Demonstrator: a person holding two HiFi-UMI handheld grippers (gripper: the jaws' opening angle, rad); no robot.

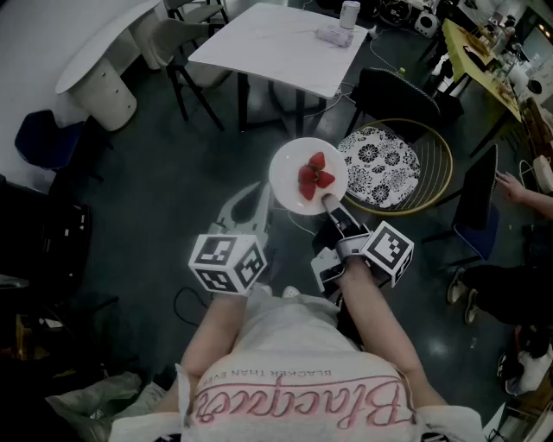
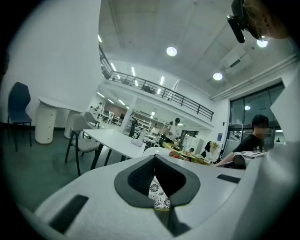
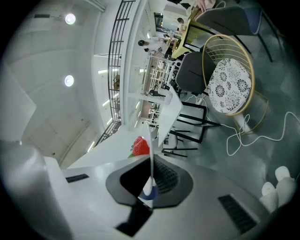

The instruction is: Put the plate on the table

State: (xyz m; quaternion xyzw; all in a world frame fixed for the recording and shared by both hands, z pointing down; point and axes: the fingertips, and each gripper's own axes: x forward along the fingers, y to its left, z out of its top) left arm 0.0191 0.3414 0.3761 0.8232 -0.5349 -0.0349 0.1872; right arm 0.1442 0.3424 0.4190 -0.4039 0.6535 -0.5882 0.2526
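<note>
A white plate [image 1: 289, 186] carrying strawberries [image 1: 314, 175] hangs in the air above the dark floor, short of the white table [image 1: 276, 47]. My right gripper [image 1: 331, 205] is shut on the plate's near rim. In the right gripper view the plate [image 3: 150, 150] shows edge-on between the jaws of that gripper [image 3: 151, 161], a strawberry [image 3: 140, 146] just beyond. My left gripper [image 1: 259, 192] is shut with nothing in it, its tip close beside the plate's left edge. The left gripper view has the plate [image 2: 152, 150] just past the closed tip of the gripper [image 2: 155, 158], and the table [image 2: 112, 139] further off.
A gold wire chair with a patterned cushion [image 1: 380, 166] stands right of the plate, a black chair [image 1: 393, 95] behind it. The table holds a cup [image 1: 349, 13] and a cloth [image 1: 335, 35]. A person [image 1: 518, 285] sits at the right. A white chair [image 1: 177, 39] flanks the table's left.
</note>
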